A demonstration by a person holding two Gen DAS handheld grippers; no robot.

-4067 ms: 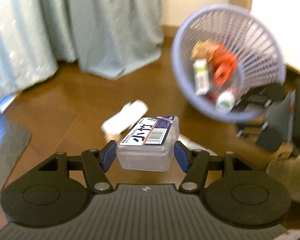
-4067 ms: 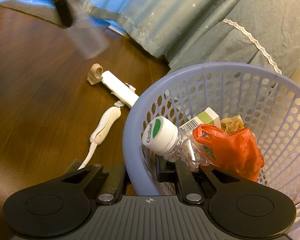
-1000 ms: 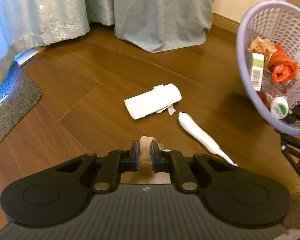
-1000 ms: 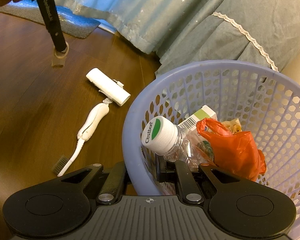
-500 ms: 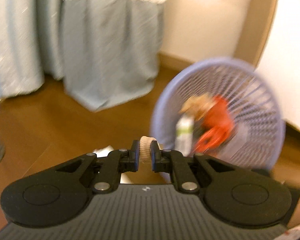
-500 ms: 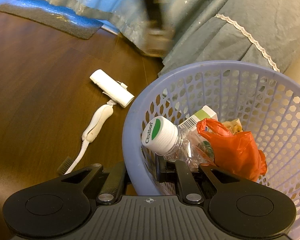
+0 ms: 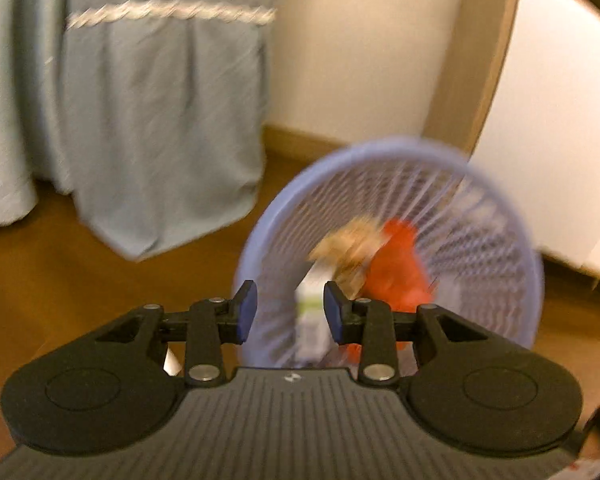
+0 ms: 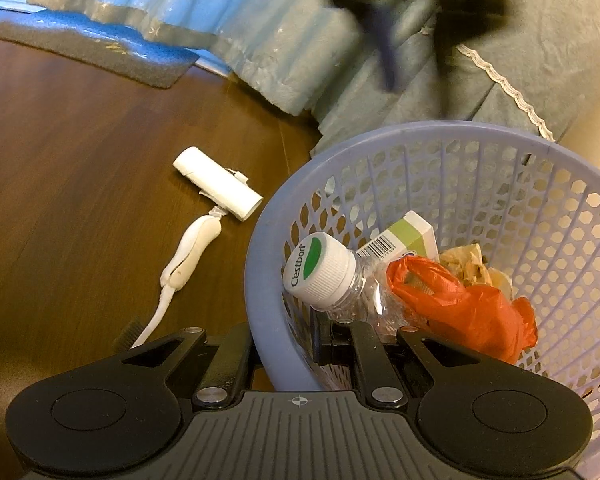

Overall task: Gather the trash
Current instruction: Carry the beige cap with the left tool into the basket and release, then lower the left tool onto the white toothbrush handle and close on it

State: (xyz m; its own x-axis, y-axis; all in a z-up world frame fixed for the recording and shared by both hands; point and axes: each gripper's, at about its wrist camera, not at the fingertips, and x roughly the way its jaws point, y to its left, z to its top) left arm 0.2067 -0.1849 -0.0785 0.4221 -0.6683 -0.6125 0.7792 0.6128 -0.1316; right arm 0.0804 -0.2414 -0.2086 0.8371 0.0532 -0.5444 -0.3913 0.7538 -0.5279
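Observation:
My left gripper [image 7: 291,310] is open with nothing between its blue pads [image 7: 246,308], just in front of the tilted lilac mesh basket [image 7: 380,144]. The picture is motion-blurred; a tan shape [image 7: 352,248] shows inside, beside an orange bag [image 7: 396,276]. My right gripper [image 8: 284,344] is shut on the basket's near wall [image 8: 268,280], one finger inside and one outside. In the basket [image 8: 420,128] lie a clear bottle with a white-green cap [image 8: 318,268], a box [image 8: 408,236], the orange bag [image 8: 472,312] and crumpled brown paper [image 8: 468,264]. The left gripper [image 8: 388,48] hangs blurred above the rim.
On the brown wooden floor lie a white tube [image 8: 218,190] and a white toothbrush [image 8: 192,252], left of the basket. A dark mat [image 8: 100,52] and blue-grey curtains [image 7: 140,120] are behind. A wooden cabinet edge [image 7: 480,60] stands right of the basket.
The left gripper rose from the floor toward the basket holding a tan piece, then opened; the piece is no longer between its pads. The right gripper stayed clamped on the basket.

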